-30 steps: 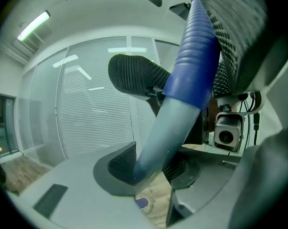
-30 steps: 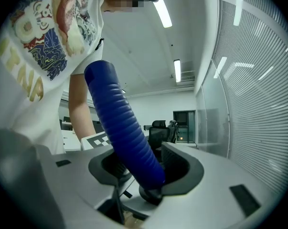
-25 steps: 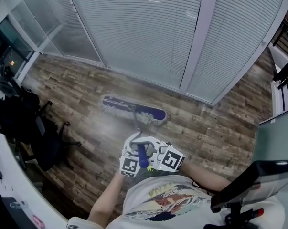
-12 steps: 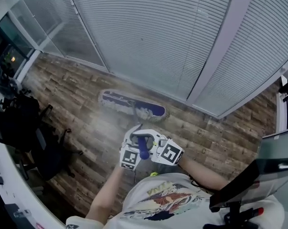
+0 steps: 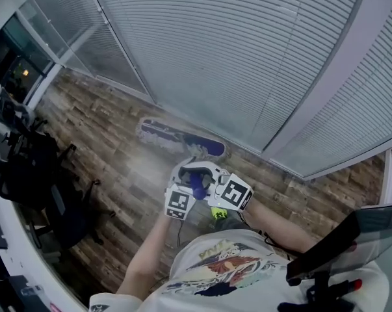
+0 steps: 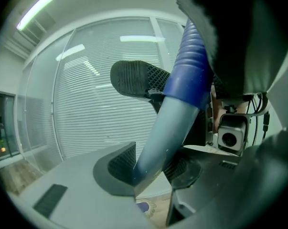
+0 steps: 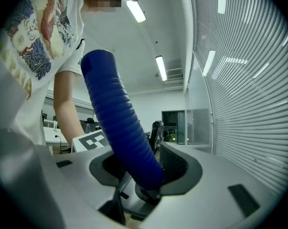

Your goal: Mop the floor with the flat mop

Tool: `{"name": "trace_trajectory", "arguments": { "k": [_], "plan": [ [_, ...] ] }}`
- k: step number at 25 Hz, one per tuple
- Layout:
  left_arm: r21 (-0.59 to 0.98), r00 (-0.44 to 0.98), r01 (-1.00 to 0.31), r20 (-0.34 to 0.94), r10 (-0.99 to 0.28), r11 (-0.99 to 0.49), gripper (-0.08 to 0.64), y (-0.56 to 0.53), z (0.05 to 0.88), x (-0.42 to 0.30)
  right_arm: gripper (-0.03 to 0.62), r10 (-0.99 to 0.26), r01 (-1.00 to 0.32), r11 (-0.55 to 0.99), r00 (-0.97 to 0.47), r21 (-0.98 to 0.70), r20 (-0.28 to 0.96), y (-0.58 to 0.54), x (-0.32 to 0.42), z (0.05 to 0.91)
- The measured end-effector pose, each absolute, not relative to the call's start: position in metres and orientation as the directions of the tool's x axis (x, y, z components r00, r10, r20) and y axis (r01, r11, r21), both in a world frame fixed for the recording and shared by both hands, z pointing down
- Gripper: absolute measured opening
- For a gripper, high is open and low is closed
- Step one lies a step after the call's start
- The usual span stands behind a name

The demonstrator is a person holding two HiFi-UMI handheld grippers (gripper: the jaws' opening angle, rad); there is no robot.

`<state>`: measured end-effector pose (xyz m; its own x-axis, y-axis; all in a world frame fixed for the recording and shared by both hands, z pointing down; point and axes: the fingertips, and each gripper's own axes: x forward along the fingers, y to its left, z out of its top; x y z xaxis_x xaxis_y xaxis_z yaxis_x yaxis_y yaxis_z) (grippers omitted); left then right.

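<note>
Mopping step, prob mid-stroke. Holding handle [image 5: 197,186] of flat mop [image 5: 181,142] w/ both grippers, close to tummy:
- left gripper [image 6: 151,166] shut tight on pale lower bit
- right gripper [image 7: 144,171] shut tight on blue bumpy bit

Mop pad flat on floor [image 5: 104,129], out front, just beside bottom of blinds wall [image 5: 235,57].

Next, prob:
- slide pad along wall or pull it back over dry planks
- keep pad flat and pressed down
- keep both grips tight so handle can't twist
- don't bump wall w/ mop end

Floor: brown wood-look planks, w/ pale shiny patch [image 5: 140,168] near pad, maybe wet.

Room: office, long slatted blinds in front, black chairs [image 5: 33,174] + dark stuff bunched at left, so less room to swing that way
</note>
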<state>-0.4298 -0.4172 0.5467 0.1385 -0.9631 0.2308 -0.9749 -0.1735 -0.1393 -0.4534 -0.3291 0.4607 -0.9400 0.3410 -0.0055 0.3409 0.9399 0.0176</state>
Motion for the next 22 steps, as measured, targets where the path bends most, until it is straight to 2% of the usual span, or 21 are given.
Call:
{"name": "trace_trajectory", "arguments": {
  "k": [14,22],
  "plan": [
    [-0.171,0.064,-0.98,0.238,-0.969,-0.107,0.123,-0.451,0.54,-0.451,0.175,0.35,0.349,0.936,-0.936,0.035,-0.041,-0.367,-0.469,0.45],
    [-0.177,0.069,-0.978,0.226,-0.972,-0.11,0.123,-0.46,0.554,-0.446,0.17,0.321,0.32,0.947,-0.945,0.033,-0.06,-0.378,-0.464,0.464]
  ]
}}
